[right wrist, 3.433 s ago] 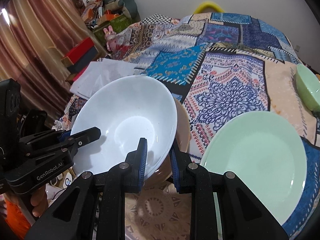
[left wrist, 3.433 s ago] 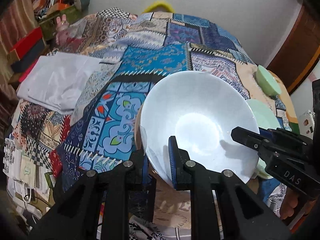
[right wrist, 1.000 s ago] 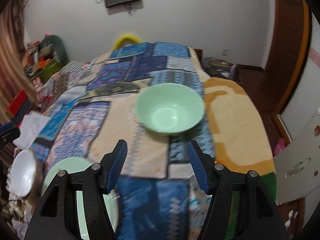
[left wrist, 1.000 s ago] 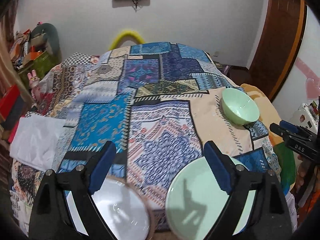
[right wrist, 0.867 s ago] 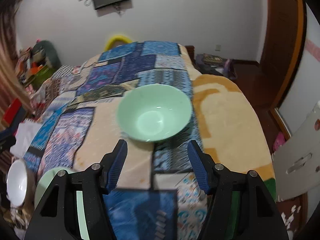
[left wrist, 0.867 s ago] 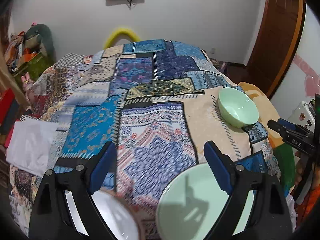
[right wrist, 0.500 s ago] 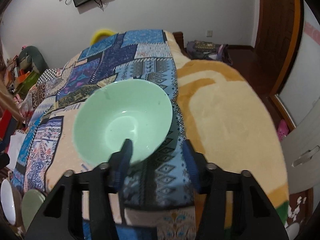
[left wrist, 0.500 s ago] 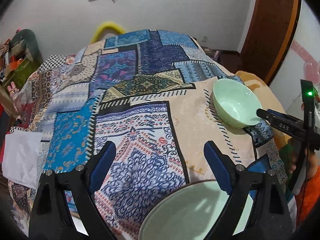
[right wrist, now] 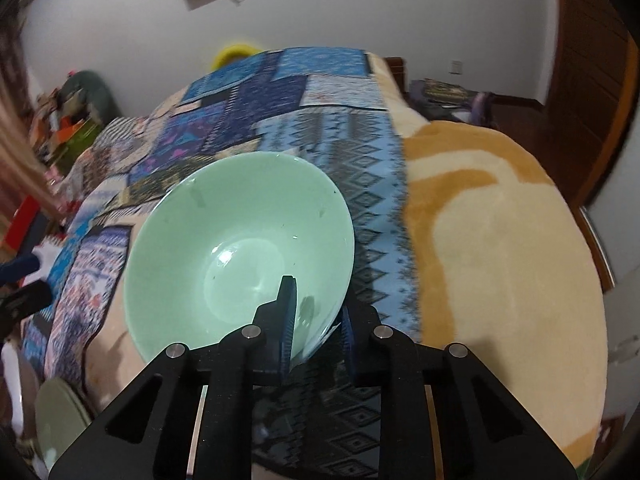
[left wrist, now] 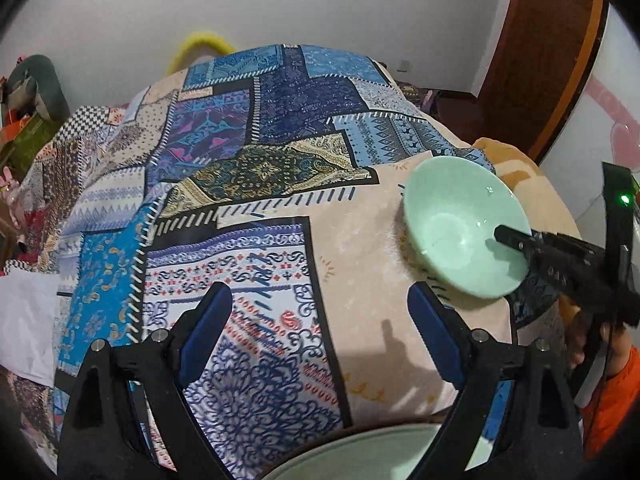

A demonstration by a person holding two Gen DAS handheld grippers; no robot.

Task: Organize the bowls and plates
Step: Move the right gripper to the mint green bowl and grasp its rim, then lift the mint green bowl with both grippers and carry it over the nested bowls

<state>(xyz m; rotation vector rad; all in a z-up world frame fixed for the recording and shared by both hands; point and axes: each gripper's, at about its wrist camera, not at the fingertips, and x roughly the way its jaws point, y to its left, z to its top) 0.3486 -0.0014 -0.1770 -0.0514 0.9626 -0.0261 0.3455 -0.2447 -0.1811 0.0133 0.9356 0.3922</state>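
The right hand-held gripper (right wrist: 316, 316) straddles the near rim of the green bowl (right wrist: 236, 256), one finger inside and one outside, nearly closed on the wall, presumably to lift it. The bowl sits empty on the bed (right wrist: 500, 240) over the patchwork blanket (left wrist: 256, 184). The left hand-held gripper (left wrist: 320, 328) hangs wide open and empty above the green plate (left wrist: 360, 456), which also carries nothing.
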